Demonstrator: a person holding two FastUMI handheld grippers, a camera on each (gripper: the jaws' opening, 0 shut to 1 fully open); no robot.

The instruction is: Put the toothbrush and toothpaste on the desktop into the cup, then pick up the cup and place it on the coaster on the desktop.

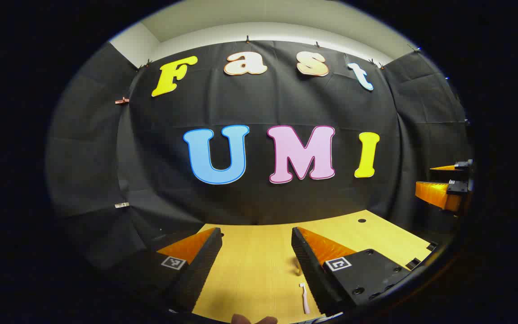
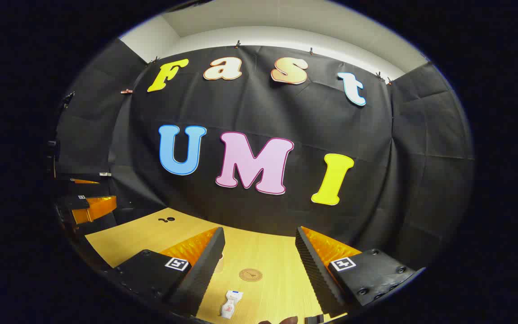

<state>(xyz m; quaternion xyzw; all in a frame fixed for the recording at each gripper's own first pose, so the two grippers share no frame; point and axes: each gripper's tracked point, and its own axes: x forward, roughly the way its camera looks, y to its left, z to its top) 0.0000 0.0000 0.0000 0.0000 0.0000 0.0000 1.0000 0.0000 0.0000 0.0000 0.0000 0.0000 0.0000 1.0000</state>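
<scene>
Both grippers hung above the pale wooden desktop (image 1: 259, 261) with nothing between their fingers. In the left gripper view, the left gripper (image 1: 256, 254) had its two ridged black fingers (image 1: 200, 270) spread wide apart, the bare wood showing in the gap. A white toothbrush (image 1: 304, 298) lay flat on the desktop close to the inner edge of that gripper's right-hand finger, low in the view and not touched by it. A small blurred shape sat just above the brush against the same finger; what it was could not be told. At the far right of that view the orange-and-black end of the right gripper (image 1: 443, 191) was held well off to the side.

In the right gripper view, the right gripper (image 2: 259, 256) likewise had its fingers apart. A round brown coaster (image 2: 250, 274) lay on the wood between them, farther out, and a small white toothpaste tube (image 2: 230, 304) lay nearer the camera, slightly toward the left-hand finger, clear of both fingers and apart from the coaster. Two dark holes (image 2: 167, 219) marked the desktop's far left part. The left gripper (image 2: 88, 207) showed at the left edge.
</scene>
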